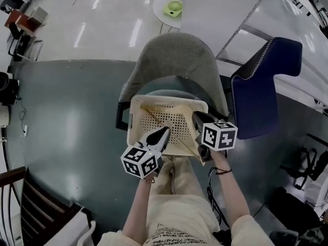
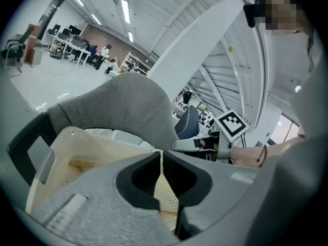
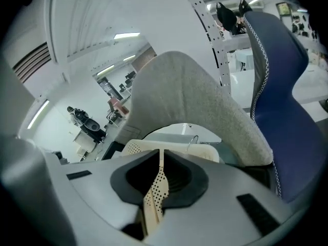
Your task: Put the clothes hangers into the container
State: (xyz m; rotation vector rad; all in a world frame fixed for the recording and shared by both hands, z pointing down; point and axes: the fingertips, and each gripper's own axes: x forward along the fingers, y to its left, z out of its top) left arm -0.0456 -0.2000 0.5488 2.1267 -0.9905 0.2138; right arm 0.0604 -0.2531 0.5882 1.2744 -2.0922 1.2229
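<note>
A cream perforated container (image 1: 134, 113) sits on the seat of a grey chair (image 1: 174, 60). A wooden clothes hanger (image 1: 165, 119) lies slanted inside it; its metal hook (image 3: 194, 139) shows in the right gripper view. My left gripper (image 1: 163, 133) is shut on the container's near left wall; in the left gripper view (image 2: 160, 159) the dotted wall is pinched between the pads. My right gripper (image 1: 198, 119) is shut on the container's right wall, which also stands between its pads (image 3: 161, 159). The container's wall (image 2: 61, 142) fills the left gripper view's lower left.
A dark blue chair (image 1: 261, 86) stands close to the right of the grey one. Behind it is a round white table with a green fan (image 1: 173, 7). The person's legs (image 1: 179, 188) are just in front of the chair. The floor is dark grey carpet (image 1: 66, 117).
</note>
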